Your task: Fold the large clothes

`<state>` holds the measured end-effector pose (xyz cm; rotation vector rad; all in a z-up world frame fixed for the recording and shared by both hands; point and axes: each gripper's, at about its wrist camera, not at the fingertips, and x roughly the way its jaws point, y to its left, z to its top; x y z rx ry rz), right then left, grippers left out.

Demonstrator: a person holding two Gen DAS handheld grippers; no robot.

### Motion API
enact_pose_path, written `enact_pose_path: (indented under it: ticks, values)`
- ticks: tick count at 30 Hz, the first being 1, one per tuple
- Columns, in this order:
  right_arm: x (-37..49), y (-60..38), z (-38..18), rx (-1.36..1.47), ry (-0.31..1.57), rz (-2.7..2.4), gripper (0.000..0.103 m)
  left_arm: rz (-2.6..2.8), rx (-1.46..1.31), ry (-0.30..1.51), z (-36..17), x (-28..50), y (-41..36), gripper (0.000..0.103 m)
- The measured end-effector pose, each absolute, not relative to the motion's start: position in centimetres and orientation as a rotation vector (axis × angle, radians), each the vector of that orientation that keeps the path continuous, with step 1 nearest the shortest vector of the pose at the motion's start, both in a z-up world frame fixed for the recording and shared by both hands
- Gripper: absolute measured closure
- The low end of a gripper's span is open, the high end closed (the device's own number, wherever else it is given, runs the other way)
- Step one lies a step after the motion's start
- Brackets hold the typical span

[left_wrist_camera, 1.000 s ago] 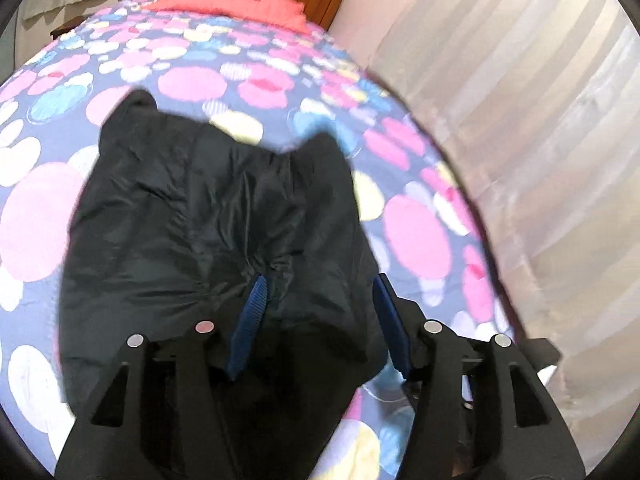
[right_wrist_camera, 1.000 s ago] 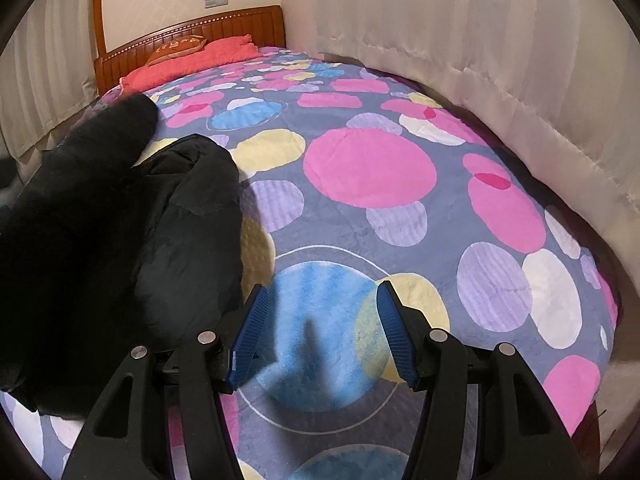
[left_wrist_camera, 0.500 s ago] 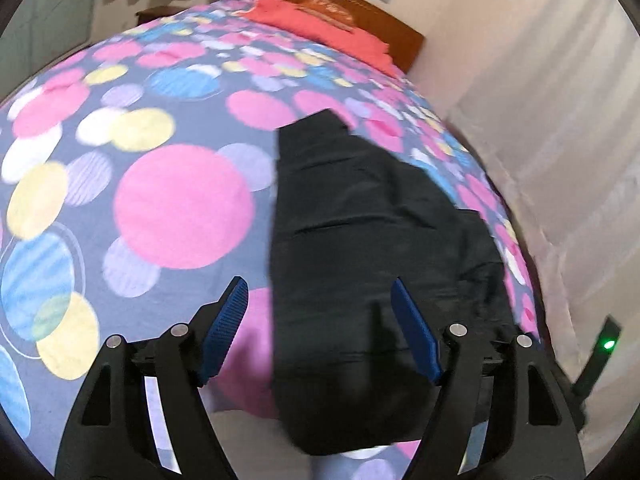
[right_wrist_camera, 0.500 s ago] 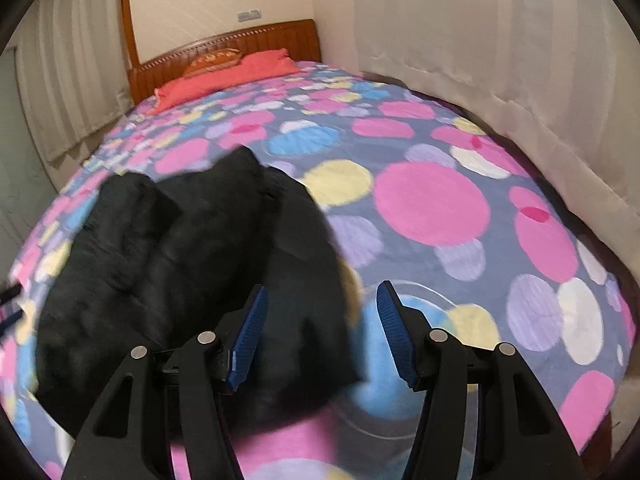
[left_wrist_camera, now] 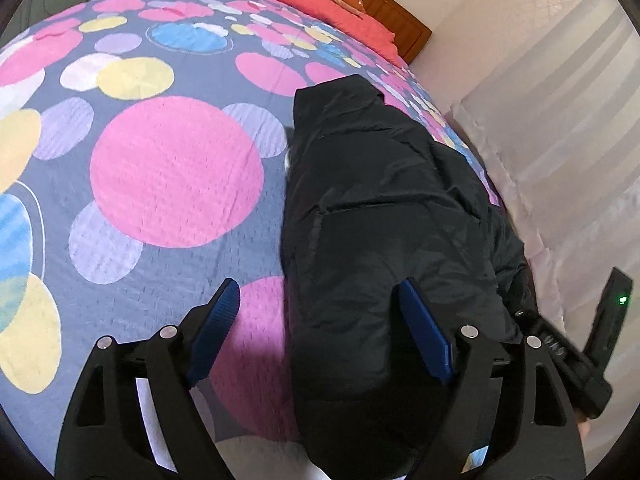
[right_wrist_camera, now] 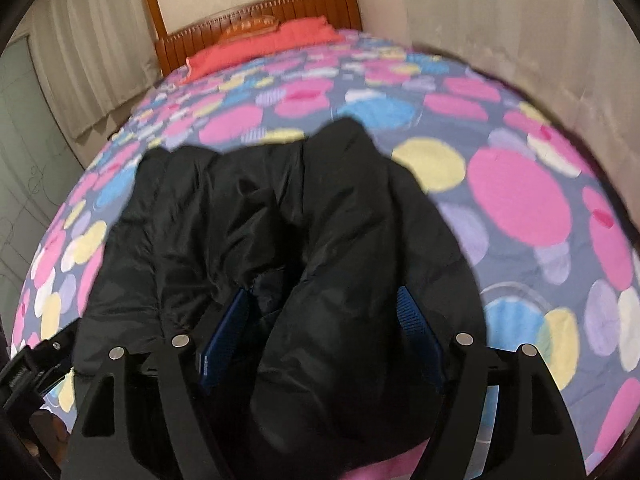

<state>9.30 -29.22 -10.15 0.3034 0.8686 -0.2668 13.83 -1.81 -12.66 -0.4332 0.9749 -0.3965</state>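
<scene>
Nearest in the left wrist view, the left tongs (left_wrist_camera: pixel 316 330) are opening; their right pad overlaps the near edge of the black jacket (left_wrist_camera: pixel 384 216) and their left pad stands over bare bedspread (left_wrist_camera: pixel 172 168), neither visibly pressing cloth. In the right wrist view the right tongs (right_wrist_camera: pixel 324 332) are opening too, with a puffy ridge of the jacket (right_wrist_camera: pixel 280 216) between the pads, which seem released from it.

The jacket lies lengthwise as a narrow bundle near the foot of the bed, close to the curtain (left_wrist_camera: pixel 568 128) side. Beyond it the spotted cover runs to the red pillow (right_wrist_camera: pixel 260 46) and wooden headboard (right_wrist_camera: pixel 256 16).

The next fold likely goes best if each tong takes one near corner through all layers, lifts evenly and lays the hem squarely toward the collar end, since the slippery padding may slide or spring back.
</scene>
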Motion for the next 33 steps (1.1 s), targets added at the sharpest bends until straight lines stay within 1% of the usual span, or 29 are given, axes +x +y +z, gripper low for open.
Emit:
enact_pose_path:
  ticks: [1,2,3,4,5,7,8,14,20,25,29,33]
  values:
    - [9.2,-29.2,-10.4,0.310,0.869,-0.265,0.028,-0.398,-0.439,0.976,-12.8,13.8,-1.8,0.021]
    - [9.2,-29.3,-10.6,0.316,0.866,-0.262,0.032,-0.401,-0.442,0.977,-13.0,13.9,-1.9,0.020]
    - [9.1,-29.2,-10.8,0.322,0.860,-0.247,0.042,-0.404,-0.444,0.976,-13.2,13.9,-1.9,0.020]
    - [9.2,-29.1,-10.9,0.326,0.867,-0.216,0.069,-0.409,-0.446,0.975,-13.3,13.9,-2.0,0.020]
    - [9.3,-28.8,-10.9,0.320,0.873,-0.196,0.081,-0.413,-0.448,0.976,-13.3,13.9,-2.2,0.020]
    - [9.3,-28.2,-10.4,0.267,0.857,-0.193,0.092,-0.403,-0.443,0.975,-13.2,14.0,-2.5,0.020]
    - [9.1,-28.1,-10.0,0.243,0.839,-0.203,0.095,-0.399,-0.439,0.972,-13.0,14.0,-2.6,0.020]
    - [8.0,-31.4,-9.4,0.241,0.795,-0.280,0.097,-0.384,-0.400,0.945,-12.0,13.6,-3.9,0.020]
    - [7.8,-34.3,-11.8,0.206,0.839,-0.346,0.096,-0.409,-0.305,0.943,-12.1,13.5,-8.0,0.019]
    - [8.4,-34.5,-14.3,0.143,0.865,-0.360,0.095,-0.359,-0.141,0.932,-12.4,13.7,-11.8,0.020]
    - [8.5,-34.1,-15.4,0.111,0.854,-0.367,0.095,-0.347,-0.139,0.955,-13.7,14.5,-12.4,0.020]
    - [8.3,-33.9,-16.0,0.116,0.833,-0.369,0.095,-0.337,-0.100,0.929,-14.7,14.5,-13.0,0.020]
